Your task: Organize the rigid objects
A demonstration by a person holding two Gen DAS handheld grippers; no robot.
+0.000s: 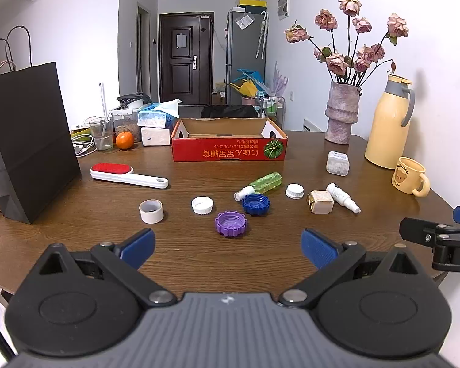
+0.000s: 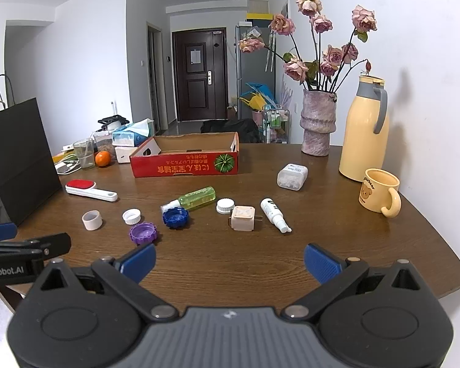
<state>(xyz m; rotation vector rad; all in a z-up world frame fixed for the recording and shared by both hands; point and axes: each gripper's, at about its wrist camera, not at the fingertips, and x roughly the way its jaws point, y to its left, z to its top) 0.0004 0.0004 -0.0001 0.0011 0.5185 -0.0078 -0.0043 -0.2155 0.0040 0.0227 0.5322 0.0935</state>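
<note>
Small rigid items lie on the brown table: a purple cap (image 1: 231,224) (image 2: 143,233), a blue cap (image 1: 256,204) (image 2: 175,217), two white caps (image 1: 202,205) (image 1: 294,190), a white tape roll (image 1: 151,211) (image 2: 92,220), a green spray bottle (image 1: 262,183) (image 2: 193,199), a white spray bottle (image 1: 342,197) (image 2: 274,210), a beige charger plug (image 1: 320,201) (image 2: 243,217) and a clear box (image 1: 338,162) (image 2: 292,175). An open red cardboard box (image 1: 228,150) (image 2: 185,165) stands behind them. My left gripper (image 1: 228,247) and right gripper (image 2: 229,259) are open and empty, near the front edge.
A black paper bag (image 1: 30,141) stands at left, with a lint brush (image 1: 127,174) beside it. A vase of roses (image 1: 342,113), a yellow thermos (image 1: 389,122) and a yellow mug (image 1: 409,176) stand at right. An orange (image 1: 124,140), a glass and tissue boxes sit at the back left.
</note>
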